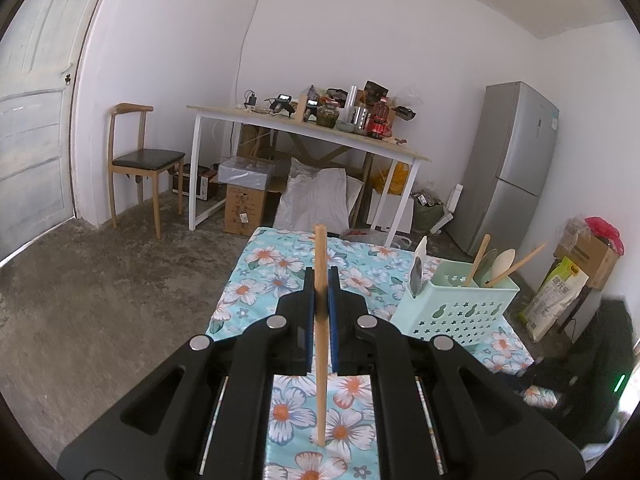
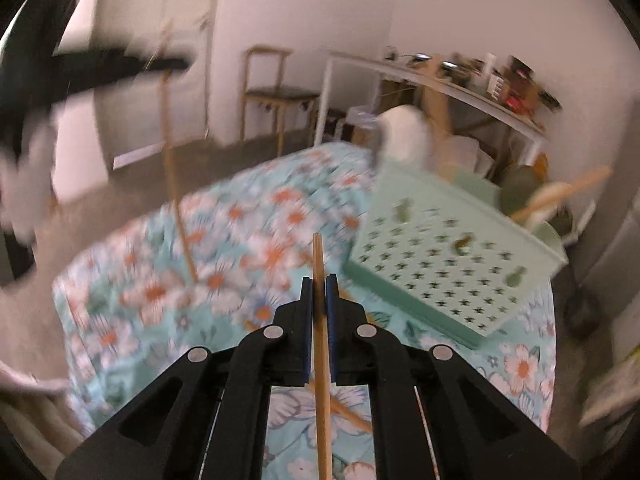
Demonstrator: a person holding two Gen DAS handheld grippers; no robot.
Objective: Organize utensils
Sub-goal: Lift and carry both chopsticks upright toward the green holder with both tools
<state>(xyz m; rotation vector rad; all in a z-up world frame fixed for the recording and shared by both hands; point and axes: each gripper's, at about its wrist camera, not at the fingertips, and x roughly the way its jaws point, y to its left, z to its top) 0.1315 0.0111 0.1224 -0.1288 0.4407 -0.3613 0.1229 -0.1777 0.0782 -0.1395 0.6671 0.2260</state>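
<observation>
A small table under a blue floral tablecloth (image 1: 264, 280) stands in a bare white-walled room with a concrete floor. Each gripper holds one thin wooden chopstick. The left gripper (image 1: 320, 280) is clamped on its chopstick (image 1: 320, 360) partway along the shaft; the stick stands upright, its lower end down at the cloth. The right gripper (image 2: 319, 286) is likewise closed on a chopstick (image 2: 322, 380) that runs lengthways between the jaws, in a view smeared by motion. Such sticks look light, stiff and smooth, so they should pivot or slide in a loose pinch; a hold near the middle, square across the pads, seems safest. To the right sits the mint-green perforated utensil caddy (image 1: 456, 312), already holding a wooden spoon (image 1: 500, 266) and other handles. More sticks lie on the cloth near the right gripper. Far behind are a white desk (image 1: 304, 128), a wooden chair (image 1: 140, 160) and a grey fridge (image 1: 512, 160).
</observation>
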